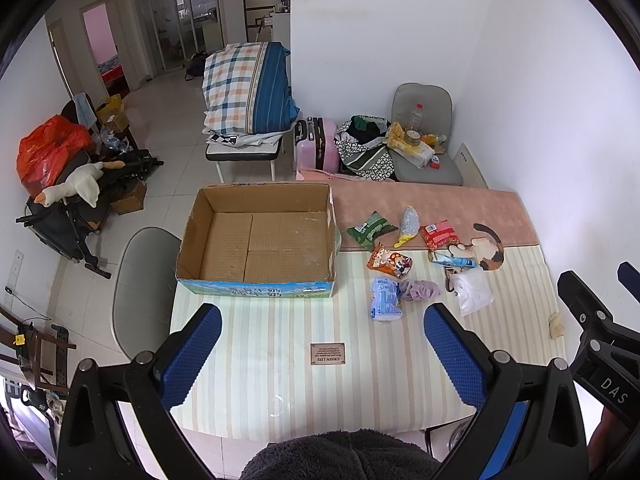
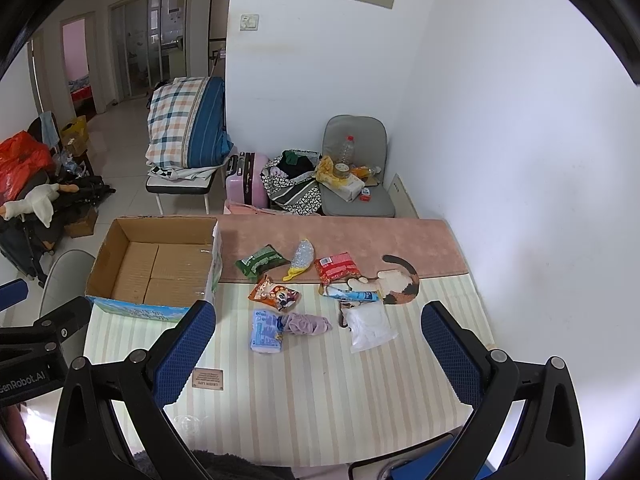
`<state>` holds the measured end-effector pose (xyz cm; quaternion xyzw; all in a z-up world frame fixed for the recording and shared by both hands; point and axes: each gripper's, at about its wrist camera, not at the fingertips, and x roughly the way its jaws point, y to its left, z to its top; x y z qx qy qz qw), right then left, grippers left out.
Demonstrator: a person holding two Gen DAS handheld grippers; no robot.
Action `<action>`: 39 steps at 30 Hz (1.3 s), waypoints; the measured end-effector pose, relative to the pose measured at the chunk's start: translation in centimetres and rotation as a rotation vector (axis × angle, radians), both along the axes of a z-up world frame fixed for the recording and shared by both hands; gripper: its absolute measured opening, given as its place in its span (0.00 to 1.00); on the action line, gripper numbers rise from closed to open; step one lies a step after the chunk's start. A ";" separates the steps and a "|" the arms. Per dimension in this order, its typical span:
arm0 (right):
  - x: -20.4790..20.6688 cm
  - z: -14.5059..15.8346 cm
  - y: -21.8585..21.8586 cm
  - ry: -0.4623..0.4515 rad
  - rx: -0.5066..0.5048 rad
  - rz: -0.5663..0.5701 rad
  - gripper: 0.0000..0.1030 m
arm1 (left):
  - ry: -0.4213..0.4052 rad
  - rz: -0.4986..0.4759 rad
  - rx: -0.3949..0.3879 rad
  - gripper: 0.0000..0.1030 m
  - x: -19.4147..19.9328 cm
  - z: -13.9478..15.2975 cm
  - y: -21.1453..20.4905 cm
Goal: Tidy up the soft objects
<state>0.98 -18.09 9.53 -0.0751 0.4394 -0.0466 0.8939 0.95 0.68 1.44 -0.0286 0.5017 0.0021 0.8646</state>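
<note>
Cardboard box [image 1: 256, 236] sits empty at the surface's [image 1: 280, 380] left, soft packets [image 2: 276, 296] scattered beside it. Both the left gripper [image 1: 322, 354] and right gripper [image 2: 318, 346] hover with fingers spread, grasping nothing. Slippery wrappers could squirt free from a shallow pinch.

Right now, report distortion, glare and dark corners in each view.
Left wrist view: fisheye bends the cardboard box and table edges, corners vignette black, wall evenly bright. Right wrist view: same curvature, white wall nearly washed out; both open tools sharp.
</note>
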 end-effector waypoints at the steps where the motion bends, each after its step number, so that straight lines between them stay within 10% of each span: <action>1: 0.0 0.0 0.0 0.000 -0.001 0.001 1.00 | -0.001 0.000 0.000 1.00 -0.2 -0.1 0.0; 39: 0.7 0.0 -1.5 -0.002 0.049 -0.011 1.00 | -0.031 0.010 -0.005 1.00 -0.5 0.1 -0.2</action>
